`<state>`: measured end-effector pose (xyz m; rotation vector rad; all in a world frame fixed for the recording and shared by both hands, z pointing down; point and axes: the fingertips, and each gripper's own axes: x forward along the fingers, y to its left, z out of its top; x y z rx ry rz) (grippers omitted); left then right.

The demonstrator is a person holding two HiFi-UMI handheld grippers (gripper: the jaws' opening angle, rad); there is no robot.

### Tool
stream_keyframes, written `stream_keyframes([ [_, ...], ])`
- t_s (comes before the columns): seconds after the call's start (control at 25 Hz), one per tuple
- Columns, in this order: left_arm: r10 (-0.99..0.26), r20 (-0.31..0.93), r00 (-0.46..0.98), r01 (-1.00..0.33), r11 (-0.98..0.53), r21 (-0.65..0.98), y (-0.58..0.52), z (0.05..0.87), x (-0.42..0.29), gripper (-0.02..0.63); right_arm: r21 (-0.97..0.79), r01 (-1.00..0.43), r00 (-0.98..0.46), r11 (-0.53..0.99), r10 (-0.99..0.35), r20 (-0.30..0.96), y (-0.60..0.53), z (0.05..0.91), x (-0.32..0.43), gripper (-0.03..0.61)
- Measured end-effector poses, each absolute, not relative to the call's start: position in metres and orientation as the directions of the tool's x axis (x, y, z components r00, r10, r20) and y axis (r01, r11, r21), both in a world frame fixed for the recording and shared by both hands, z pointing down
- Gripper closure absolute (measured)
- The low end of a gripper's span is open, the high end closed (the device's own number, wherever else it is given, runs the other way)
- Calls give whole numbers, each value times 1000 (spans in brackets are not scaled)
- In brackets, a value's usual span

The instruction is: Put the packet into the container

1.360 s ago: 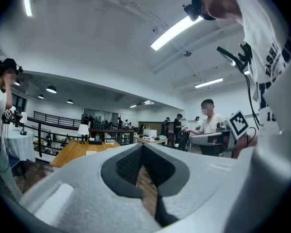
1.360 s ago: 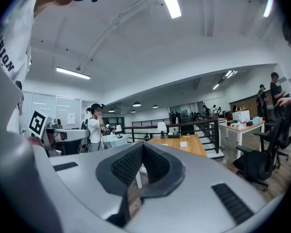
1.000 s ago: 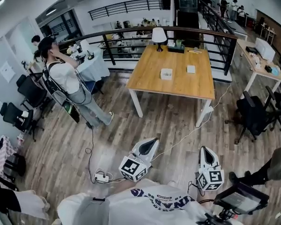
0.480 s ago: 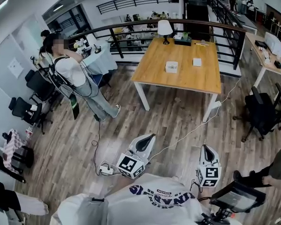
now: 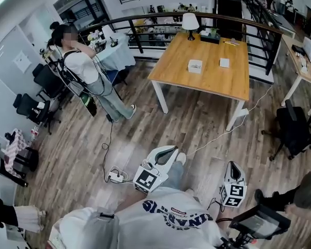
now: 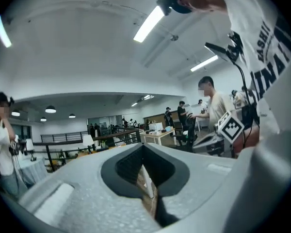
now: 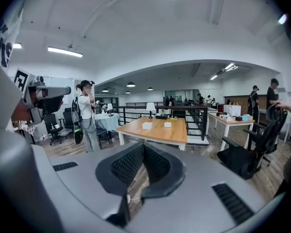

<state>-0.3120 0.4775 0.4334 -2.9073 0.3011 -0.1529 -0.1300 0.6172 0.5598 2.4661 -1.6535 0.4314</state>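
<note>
Both claws, left gripper (image 5: 171, 150) and right gripper (image 5: 232, 165), are clenched and empty. They have sunk lower as the person steps toward the wooden table (image 5: 207, 84). There the likely packet (image 5: 224, 63) and container (image 5: 195, 65) wait well ahead, untouched.

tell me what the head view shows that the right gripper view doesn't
Only the head view: both grippers from above, the left gripper and right gripper with their marker cubes, over the wood floor, plus a power strip and the wearer's white shirt.
Only the right gripper view: its own jaws closed with nothing between them, ceiling lights, and people standing at far right.
Both: the wooden table with two small white items, a lamp, and a standing person in a white top.
</note>
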Motion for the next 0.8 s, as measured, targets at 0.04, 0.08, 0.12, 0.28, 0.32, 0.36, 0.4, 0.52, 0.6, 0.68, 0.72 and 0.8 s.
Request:
stream_keyframes([
  [0.04, -213, 76, 974, -187, -948, -257, 480, 431, -307, 615, -60, -923, 346, -381, -886, 308, 615, 560, -129, 569],
  [0.08, -207, 65, 976, -183, -948, -262, 481, 429, -304, 615, -80, -924, 335, -374, -893, 302, 612, 559, -129, 569],
  [0.12, -198, 50, 979, -181, -955, -235, 481, 426, -301, 615, -96, -926, 323, -365, -899, 296, 609, 558, -130, 569],
  [0.28, -205, 28, 978, -201, -973, -114, 468, 428, -292, 615, -102, -935, 298, -339, -910, 288, 603, 554, -133, 569],
  [0.32, -212, 26, 977, -209, -974, -92, 462, 430, -291, 615, -105, -936, 296, -337, -912, 284, 602, 553, -133, 569],
  [0.36, -220, 18, 975, -218, -975, -50, 455, 431, -289, 615, -110, -935, 296, -337, -913, 281, 601, 552, -132, 569],
  [0.4, -230, 8, 973, -230, -973, 2, 446, 432, -288, 615, -116, -933, 298, -340, -913, 280, 599, 553, -129, 569],
  [0.52, -273, 11, 962, -273, -961, 37, 423, 435, -282, 615, -129, -925, 310, -357, -906, 287, 593, 557, -119, 569],
  [0.6, -275, 23, 961, -275, -961, -20, 417, 437, -276, 617, -129, -923, 314, -364, -902, 298, 586, 561, -111, 569],
  [0.68, -265, 26, 964, -264, -964, -38, 411, 438, -269, 615, -127, -923, 312, -363, -899, 306, 576, 564, -102, 569],
  [0.72, -262, 28, 965, -260, -965, -41, 407, 441, -266, 615, -125, -924, 310, -361, -900, 307, 570, 564, -98, 569],
  [0.8, -257, 35, 966, -255, -966, -38, 397, 448, -257, 615, -120, -927, 307, -356, -903, 301, 556, 562, -89, 569],
])
